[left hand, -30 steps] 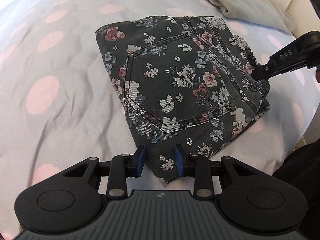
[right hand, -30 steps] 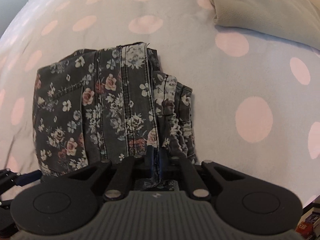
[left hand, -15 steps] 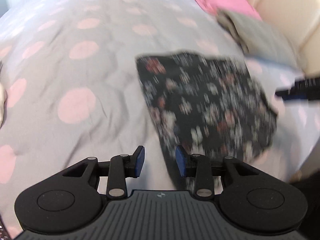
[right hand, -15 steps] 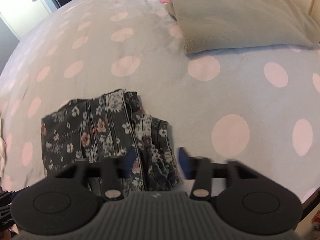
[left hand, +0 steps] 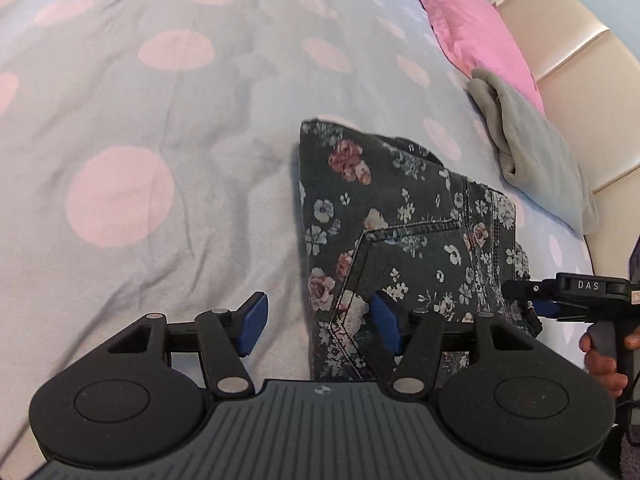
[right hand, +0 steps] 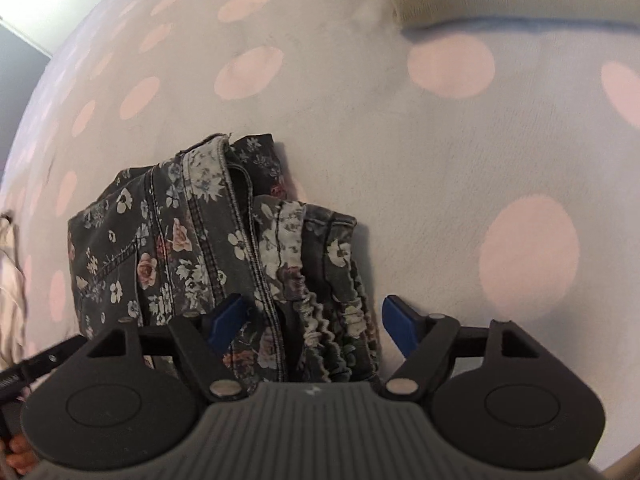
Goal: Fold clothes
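Note:
The folded dark floral jeans (left hand: 400,232) lie on the spotted bed sheet (left hand: 160,100), back pocket facing up. My left gripper (left hand: 319,326) hovers open over their near left edge; one blue pad (left hand: 386,330) is above the cloth, the other above the sheet. In the right wrist view the jeans (right hand: 192,240) show their waistband and gathered elastic. There my right gripper (right hand: 314,322) stands open above that gathered end, holding nothing. The right gripper (left hand: 560,296) also shows at the jeans' right side, held by a hand (left hand: 604,356).
A folded grey garment (left hand: 536,152) lies beyond the jeans, against a pink pillow (left hand: 476,28) and a cream headboard (left hand: 580,40). A pale cloth (right hand: 8,280) sits at the left edge of the right wrist view. The left gripper's tip (right hand: 36,364) pokes in there.
My right gripper let go of the jeans' edge and opened wide. The left gripper spread its fingers further and shifted left of the jeans. The jeans stay folded on the bed.

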The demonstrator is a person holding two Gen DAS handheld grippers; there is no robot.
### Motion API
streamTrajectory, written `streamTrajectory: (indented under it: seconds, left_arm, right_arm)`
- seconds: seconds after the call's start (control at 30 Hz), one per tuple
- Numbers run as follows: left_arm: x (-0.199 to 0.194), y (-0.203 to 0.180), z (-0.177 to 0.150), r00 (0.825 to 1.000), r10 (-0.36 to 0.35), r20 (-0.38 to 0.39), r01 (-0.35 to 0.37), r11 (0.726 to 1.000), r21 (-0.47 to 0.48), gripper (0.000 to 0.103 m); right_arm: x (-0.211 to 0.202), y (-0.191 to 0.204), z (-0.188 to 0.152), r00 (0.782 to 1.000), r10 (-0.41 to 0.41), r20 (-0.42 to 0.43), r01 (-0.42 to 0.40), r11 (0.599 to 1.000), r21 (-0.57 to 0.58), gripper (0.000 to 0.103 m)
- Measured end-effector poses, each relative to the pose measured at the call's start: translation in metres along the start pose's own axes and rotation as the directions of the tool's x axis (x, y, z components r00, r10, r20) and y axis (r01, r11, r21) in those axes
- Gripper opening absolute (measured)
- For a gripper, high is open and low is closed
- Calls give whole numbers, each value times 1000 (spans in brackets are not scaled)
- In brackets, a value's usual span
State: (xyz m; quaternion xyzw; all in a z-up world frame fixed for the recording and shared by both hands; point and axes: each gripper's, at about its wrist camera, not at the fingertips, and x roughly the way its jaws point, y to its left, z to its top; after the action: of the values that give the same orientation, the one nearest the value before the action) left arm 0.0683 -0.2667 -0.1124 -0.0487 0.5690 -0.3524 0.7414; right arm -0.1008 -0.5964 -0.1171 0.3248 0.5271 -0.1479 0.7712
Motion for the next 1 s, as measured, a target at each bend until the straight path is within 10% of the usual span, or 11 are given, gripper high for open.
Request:
streamTrajectory:
  seconds: [0.67,1.0]
  left_arm:
    - [24,12,6,989,-147,5,147,986,-73,60]
    - [20,-1,1,996,-91,27,91,996,-10,30]
  right_arm:
    - [30,5,16,990,134,-32,-135,990,-27,40]
    - [25,24,9,986,169,9,-167,980,-108,25]
